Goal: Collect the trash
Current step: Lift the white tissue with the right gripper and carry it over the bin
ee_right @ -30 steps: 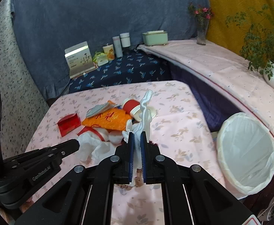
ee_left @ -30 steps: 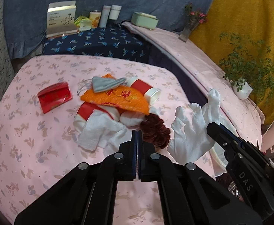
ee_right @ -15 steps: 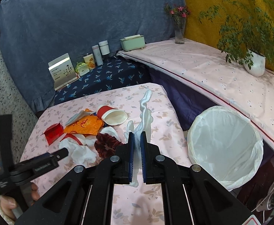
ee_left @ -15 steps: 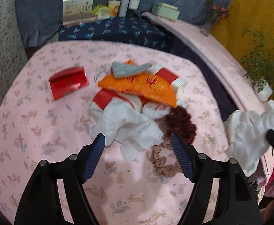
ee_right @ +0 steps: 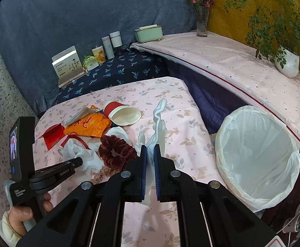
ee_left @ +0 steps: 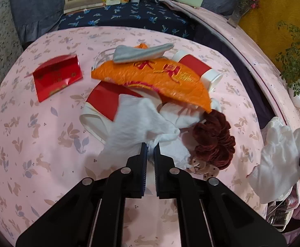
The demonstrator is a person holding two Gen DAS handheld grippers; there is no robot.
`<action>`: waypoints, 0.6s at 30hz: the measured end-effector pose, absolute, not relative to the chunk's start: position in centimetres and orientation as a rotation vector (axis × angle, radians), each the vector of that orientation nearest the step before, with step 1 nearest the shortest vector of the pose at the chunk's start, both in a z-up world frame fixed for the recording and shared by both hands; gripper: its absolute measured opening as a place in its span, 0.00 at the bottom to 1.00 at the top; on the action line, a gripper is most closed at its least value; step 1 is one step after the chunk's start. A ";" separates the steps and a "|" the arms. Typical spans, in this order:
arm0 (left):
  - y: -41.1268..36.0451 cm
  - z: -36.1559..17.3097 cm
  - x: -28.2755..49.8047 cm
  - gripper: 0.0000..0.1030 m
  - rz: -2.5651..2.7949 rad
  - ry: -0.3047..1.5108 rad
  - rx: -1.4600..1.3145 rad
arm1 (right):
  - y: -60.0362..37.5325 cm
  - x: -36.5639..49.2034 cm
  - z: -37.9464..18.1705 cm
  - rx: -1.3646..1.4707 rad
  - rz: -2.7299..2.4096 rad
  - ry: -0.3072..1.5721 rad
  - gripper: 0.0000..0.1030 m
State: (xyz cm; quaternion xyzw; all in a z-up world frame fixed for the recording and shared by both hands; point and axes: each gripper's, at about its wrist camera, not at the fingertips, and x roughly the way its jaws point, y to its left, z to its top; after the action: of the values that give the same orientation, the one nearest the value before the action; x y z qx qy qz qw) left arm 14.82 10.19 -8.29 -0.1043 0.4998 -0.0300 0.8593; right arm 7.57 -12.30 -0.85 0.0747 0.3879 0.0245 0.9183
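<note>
The left gripper [ee_left: 150,151] has its fingers [ee_left: 143,154] pinched on a crumpled white tissue [ee_left: 137,129] at the near edge of the trash pile on the pink desk [ee_left: 26,144]. Just right of it lies a dark red scrunchie [ee_left: 213,140]. The right gripper [ee_right: 150,153] grips a white glove [ee_right: 157,127] between narrow fingers, left of the white-lined bin [ee_right: 256,160]. Beyond the tissue sit an orange wrapper [ee_left: 154,78] with red characters too small to read, a red paper cup [ee_left: 197,70] on its side and a red envelope [ee_left: 57,76]. "GenRobot.AI" is printed on the left gripper's arm in the right wrist view.
</note>
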 end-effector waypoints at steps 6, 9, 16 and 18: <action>9.1 -5.2 14.1 0.04 -0.108 0.993 -0.210 | -12.3 7.9 -0.1 0.162 0.059 0.775 0.07; 7.8 -3.2 13.6 0.04 -0.142 0.957 -0.196 | -12.8 7.8 0.6 0.167 0.053 0.755 0.07; 3.1 1.0 12.5 0.04 -0.260 0.888 -0.168 | -15.3 7.3 2.3 0.178 0.002 0.708 0.07; 1.4 1.8 12.3 0.04 -0.300 0.879 -0.154 | -16.4 7.0 2.8 0.186 -0.020 0.693 0.07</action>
State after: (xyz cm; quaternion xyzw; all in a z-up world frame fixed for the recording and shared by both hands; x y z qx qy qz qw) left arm 12.29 1.45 1.78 -0.0741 0.4235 -0.1444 0.8913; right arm 7.04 -16.38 2.79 0.0910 0.3393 -0.0098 0.9362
